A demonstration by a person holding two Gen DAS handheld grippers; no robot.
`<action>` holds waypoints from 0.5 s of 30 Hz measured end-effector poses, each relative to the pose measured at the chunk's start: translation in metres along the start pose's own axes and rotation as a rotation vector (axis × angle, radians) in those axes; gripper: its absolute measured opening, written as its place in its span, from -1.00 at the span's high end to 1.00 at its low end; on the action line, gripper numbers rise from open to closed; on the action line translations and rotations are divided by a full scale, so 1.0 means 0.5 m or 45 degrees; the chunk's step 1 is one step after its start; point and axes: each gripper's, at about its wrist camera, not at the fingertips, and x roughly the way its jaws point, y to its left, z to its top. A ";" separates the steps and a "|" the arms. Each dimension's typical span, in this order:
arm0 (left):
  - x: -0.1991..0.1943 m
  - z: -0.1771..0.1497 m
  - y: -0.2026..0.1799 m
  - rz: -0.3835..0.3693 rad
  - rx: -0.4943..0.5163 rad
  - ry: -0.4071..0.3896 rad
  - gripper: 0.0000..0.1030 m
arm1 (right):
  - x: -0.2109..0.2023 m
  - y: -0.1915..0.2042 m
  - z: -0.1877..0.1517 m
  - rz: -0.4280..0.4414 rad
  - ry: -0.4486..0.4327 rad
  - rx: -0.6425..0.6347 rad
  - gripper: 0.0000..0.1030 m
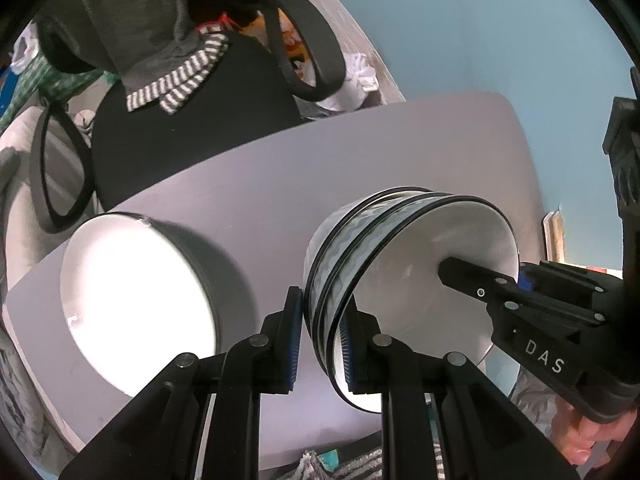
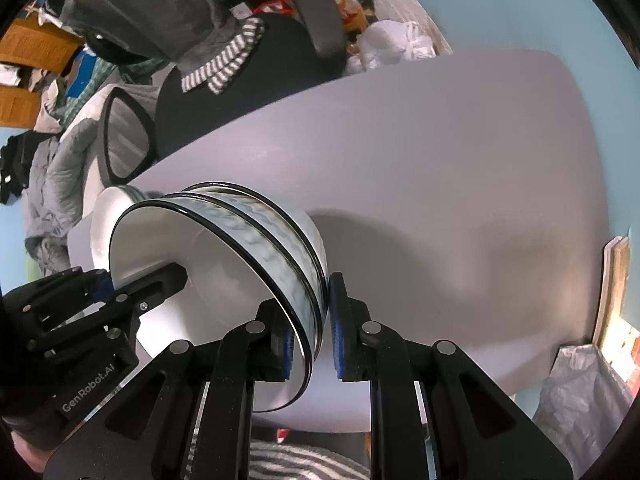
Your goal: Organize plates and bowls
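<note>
Two nested bowls [image 1: 400, 256] [image 2: 216, 256], white inside with a wavy blue-grey band and black rims, are held between both grippers over the grey table [image 1: 280, 184] [image 2: 440, 160]. My left gripper [image 1: 324, 308] [image 2: 120, 282] is shut on the rim's left side, one finger inside and one outside. On the opposite side of the rim my right gripper [image 2: 308, 312] [image 1: 508, 276] is shut in the same way. The bowls' shadow falls on the table to their right. A white dish [image 1: 136, 300] [image 2: 102, 216] sits on the table to the left of the bowls.
Behind the table stands a black office chair [image 1: 192, 136] with a grey garment with striped cuffs [image 1: 176, 80] draped over it. Clothes and bags are piled beyond it. Striped fabric [image 2: 304, 460] lies below the table's near edge, and a plastic bag [image 2: 580, 392] is at the right.
</note>
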 end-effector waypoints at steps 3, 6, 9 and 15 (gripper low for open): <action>-0.023 -0.013 0.033 0.002 -0.034 -0.025 0.68 | -0.004 0.032 0.001 -0.002 -0.010 -0.032 0.70; -0.041 -0.025 0.060 0.009 -0.059 -0.047 0.68 | -0.007 0.071 0.003 -0.007 -0.020 -0.071 0.70; -0.063 -0.040 0.095 0.014 -0.089 -0.072 0.68 | -0.008 0.115 0.003 -0.014 -0.027 -0.115 0.70; -0.104 -0.070 0.163 0.033 -0.148 -0.115 0.68 | -0.002 0.202 0.003 -0.013 -0.036 -0.192 0.70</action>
